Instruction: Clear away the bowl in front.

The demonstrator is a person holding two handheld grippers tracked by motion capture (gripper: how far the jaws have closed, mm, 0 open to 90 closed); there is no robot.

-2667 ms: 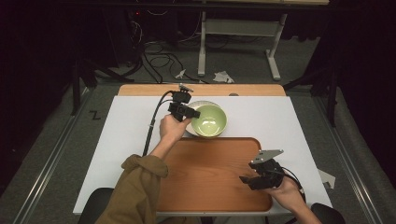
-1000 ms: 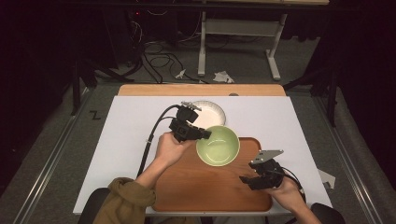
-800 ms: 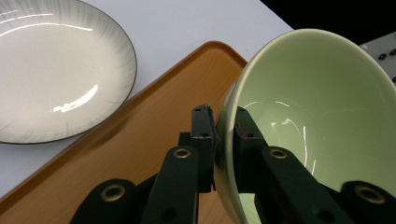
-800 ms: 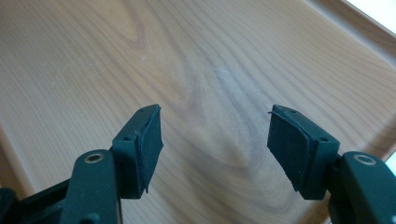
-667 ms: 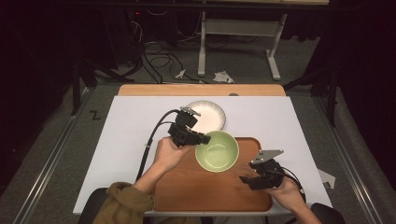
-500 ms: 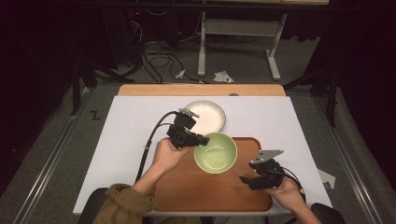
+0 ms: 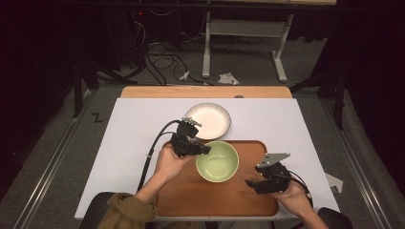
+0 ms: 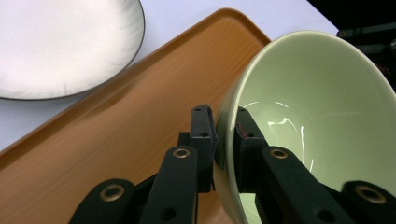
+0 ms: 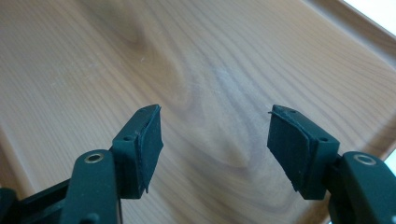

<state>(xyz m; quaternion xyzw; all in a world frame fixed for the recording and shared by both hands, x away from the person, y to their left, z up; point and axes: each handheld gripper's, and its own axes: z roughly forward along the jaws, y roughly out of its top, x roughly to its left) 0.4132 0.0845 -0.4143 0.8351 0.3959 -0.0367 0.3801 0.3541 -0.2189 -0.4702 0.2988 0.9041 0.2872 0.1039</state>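
Left gripper (image 8: 224,135) pinched glossy green bowl (image 7: 217,161) rim over wooden tray (image 7: 191,195); right gripper (image 9: 215,144) spread, empty.

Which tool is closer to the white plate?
Left. The left tool sits just below the white plate, pinching the green bowl by its rim. The right tool hangs open farther off, over the wooden tray.

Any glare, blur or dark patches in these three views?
High view: white table evenly lit, the room beyond it nearly black. Left gripper view: sharp, with streaks of glare inside the green bowl. Right gripper view: fingers sharp, wooden tray grain behind them soft and slightly washed out.
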